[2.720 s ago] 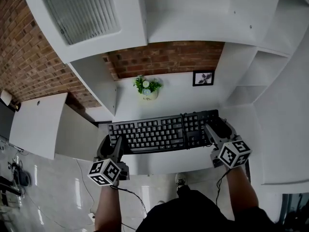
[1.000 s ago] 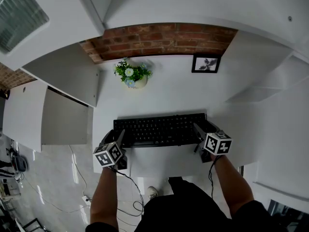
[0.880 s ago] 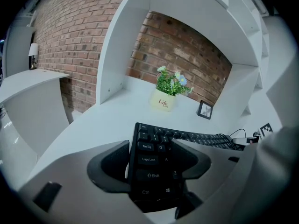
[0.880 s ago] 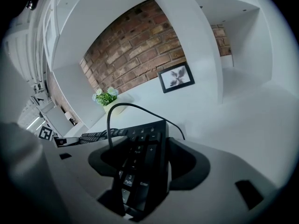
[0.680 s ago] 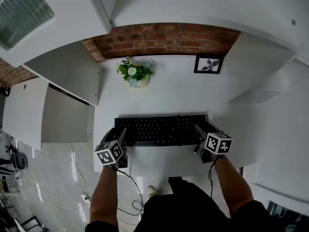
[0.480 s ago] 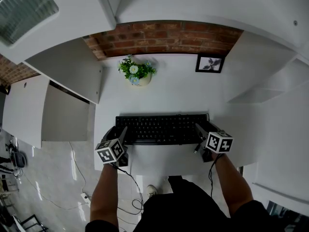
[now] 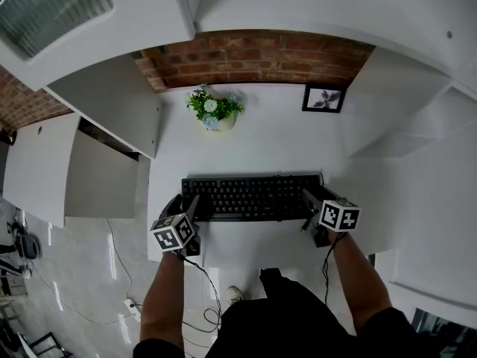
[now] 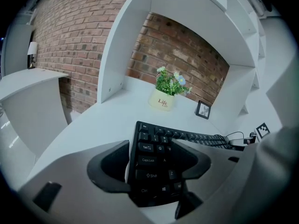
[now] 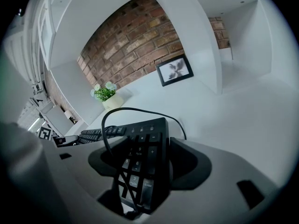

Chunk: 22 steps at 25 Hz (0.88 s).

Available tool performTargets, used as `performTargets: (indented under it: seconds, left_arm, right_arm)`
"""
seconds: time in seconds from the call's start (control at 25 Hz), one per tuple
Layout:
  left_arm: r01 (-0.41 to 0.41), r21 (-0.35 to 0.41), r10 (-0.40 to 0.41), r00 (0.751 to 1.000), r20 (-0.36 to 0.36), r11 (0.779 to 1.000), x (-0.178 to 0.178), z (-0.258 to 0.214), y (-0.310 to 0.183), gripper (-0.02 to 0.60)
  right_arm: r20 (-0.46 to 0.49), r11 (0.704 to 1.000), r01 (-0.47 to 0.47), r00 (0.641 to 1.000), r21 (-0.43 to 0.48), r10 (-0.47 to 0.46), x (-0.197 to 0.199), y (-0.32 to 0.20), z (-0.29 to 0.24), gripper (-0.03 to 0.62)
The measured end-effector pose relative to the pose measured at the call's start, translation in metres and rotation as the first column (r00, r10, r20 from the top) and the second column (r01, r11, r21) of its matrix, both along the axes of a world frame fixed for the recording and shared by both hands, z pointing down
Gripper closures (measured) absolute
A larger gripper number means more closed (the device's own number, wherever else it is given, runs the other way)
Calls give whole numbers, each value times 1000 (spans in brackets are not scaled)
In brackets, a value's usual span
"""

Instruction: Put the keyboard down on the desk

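The left gripper (image 8: 156,164) pinches the left end of the keyboard (image 7: 253,198), and the right gripper (image 9: 142,167) pinches its right end, where the cable (image 9: 108,125) loops between the jaws. The keyboard sits level at the near part of the desk (image 7: 261,151), touching or just above. Releasing one end first could drop it askew, and the cable could snag on a retreating jaw.

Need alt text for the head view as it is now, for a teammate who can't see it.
From above, the left tongs and right tongs grip the two ends of a black keyboard, held level at the near part of a white desk. Behind it, a potted plant and a small framed picture stand against a brick wall.
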<state>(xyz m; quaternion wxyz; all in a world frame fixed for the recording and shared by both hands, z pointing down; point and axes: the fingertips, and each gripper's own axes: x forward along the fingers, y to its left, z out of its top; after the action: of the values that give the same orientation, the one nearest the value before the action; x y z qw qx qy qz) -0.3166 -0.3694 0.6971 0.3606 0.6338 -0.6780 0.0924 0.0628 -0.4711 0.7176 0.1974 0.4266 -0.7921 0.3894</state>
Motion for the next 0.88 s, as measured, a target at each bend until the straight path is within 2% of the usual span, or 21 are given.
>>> performTargets:
  seconds: [0.16,0.32,0.36,0.44,0.52,0.56,0.64,0.72,0.88]
  left_arm:
    - [0,54,-2,999,32,999,-4,-25,7,285]
    - [-11,126,5,999,53,992,-5,-59,19,299]
    - [-22,145,14,998,55,989,-3,-68,23,316]
    - [-37,186,26,998,59,982,1,-87,32,396]
    - [-39,227,28,998,51,973,5,-107,43,482]
    - [-38,246,28,999,43,969,6,-117,49,514]
    - [-45,282,39,999,27,958,10,-136,63,548]
    - [-77,316,70,997,34,946,16,-156,77,558]
    - [-188,366,152,980,125,911,31,-193,109,563]
  right_arm:
    - [-68,998,-9,998,69,13,6,2,-11,315]
    - [-103,987,-51,992,156,68,17,7,-34,315]
    - [-100,982,-63,992,180,82,19,9,-43,315]
    - [-96,968,-79,990,238,105,20,14,-64,322]
    - [-106,950,-88,986,301,125,21,23,-88,357]
    - [-110,939,-93,985,332,136,21,29,-100,403]
    - [-97,918,-95,985,384,142,17,43,-125,571]
    - [-53,904,-84,992,420,116,4,62,-150,576]
    - [23,878,-67,998,474,64,-26,105,-193,576]
